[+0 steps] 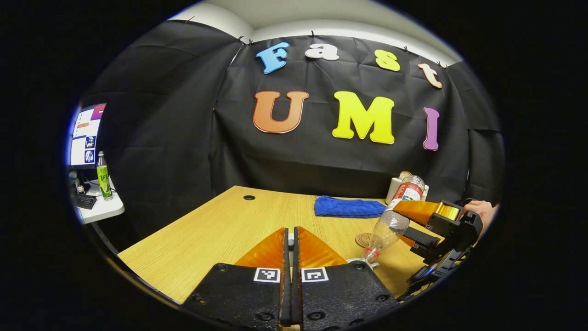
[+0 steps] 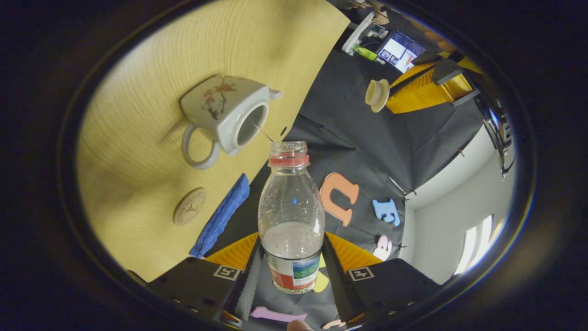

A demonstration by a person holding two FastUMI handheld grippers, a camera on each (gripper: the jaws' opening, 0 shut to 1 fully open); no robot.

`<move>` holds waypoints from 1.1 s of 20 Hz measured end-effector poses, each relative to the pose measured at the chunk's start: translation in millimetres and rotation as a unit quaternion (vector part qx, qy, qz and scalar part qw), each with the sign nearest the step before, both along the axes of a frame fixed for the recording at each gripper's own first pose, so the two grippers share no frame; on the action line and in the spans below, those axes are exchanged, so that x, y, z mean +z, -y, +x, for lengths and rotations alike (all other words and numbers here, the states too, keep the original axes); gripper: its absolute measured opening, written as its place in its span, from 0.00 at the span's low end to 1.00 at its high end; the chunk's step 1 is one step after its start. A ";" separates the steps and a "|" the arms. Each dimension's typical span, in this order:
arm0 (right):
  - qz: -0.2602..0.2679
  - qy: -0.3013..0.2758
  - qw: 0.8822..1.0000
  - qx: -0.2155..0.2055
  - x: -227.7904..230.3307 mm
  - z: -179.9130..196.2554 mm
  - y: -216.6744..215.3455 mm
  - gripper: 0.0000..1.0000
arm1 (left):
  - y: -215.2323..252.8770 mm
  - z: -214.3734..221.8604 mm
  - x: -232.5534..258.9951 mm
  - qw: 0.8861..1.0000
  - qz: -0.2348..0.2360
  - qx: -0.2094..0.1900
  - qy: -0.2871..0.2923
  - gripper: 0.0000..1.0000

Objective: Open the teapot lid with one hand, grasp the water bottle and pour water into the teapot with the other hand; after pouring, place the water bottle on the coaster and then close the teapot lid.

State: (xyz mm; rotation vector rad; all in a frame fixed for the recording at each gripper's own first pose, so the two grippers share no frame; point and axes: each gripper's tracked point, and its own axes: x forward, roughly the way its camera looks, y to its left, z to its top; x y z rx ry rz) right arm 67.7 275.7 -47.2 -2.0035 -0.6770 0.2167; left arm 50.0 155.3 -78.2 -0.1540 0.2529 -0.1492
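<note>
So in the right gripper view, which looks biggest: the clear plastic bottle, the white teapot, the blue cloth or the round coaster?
As they look there:
1. Clear plastic water bottle, though it sits nearest the camera, which inflates it.
2. White flowered teapot.
3. Folded blue cloth, seen edge-on.
4. Round brown coaster.

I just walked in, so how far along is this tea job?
Done: the lid is off, lifted by the left gripper. In hand: the right gripper tips the water bottle toward the open teapot. Left: standing the bottle on the coaster, then closing the lid.
</note>
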 end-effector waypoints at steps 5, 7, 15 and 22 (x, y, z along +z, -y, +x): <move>0.011 -0.007 1.000 0.004 -0.7 0.9 -0.5 0.70 | -2.0 0.7 -3.7 1.000 -0.003 0.004 -0.001 0.03; 0.028 -0.024 0.999 -0.001 -1.5 3.4 1.1 0.70 | -4.3 -0.2 -3.4 1.000 -0.003 0.006 0.000 0.03; 0.190 -0.231 0.953 -0.051 -39.9 12.2 17.0 0.70 | -5.5 0.9 -3.6 1.000 0.000 0.009 0.000 0.03; 0.407 -0.392 0.822 -0.073 -34.6 17.2 31.5 0.70 | 2.8 1.3 -1.1 1.000 0.011 0.005 0.006 0.03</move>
